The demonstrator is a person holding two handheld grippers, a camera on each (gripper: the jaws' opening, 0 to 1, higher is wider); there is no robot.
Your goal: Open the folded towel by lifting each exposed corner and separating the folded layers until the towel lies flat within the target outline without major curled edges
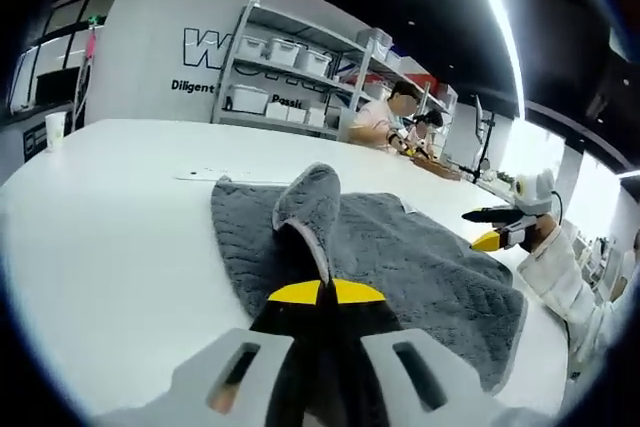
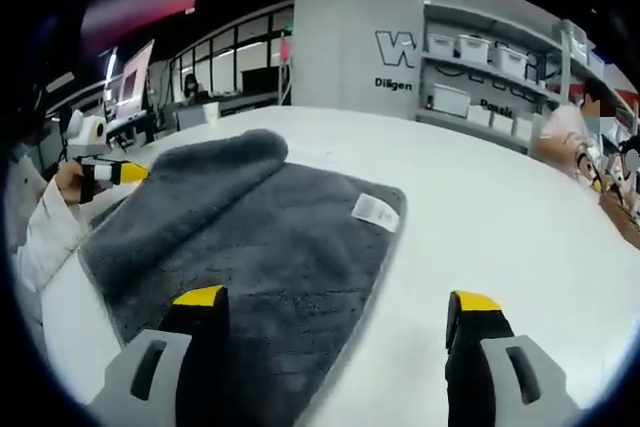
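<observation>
Left hand-held gripper [image 1: 320, 292] clenched on towel [image 1: 400, 257] fold; right hand-held gripper [image 2: 340, 312] released, label [image 2: 376, 209] ahead.

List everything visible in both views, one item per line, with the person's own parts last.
towel: one, grey, on the white table, one edge lifted into a fold.
label: one, white, on the towel near its edge.
table: one, white, under the towel.
paper cup: one, white, at the table's far corner.
shelving: one unit, pale metal, against the back wall, holding white bins.
people at the far end: two, seated, partly blurred.
left gripper: one, yellow-tipped, shut on the towel's lifted fold.
right gripper: one, yellow-tipped, open, one jaw over the towel, the other over bare table.
sleeve: one, white, behind the left gripper.
</observation>
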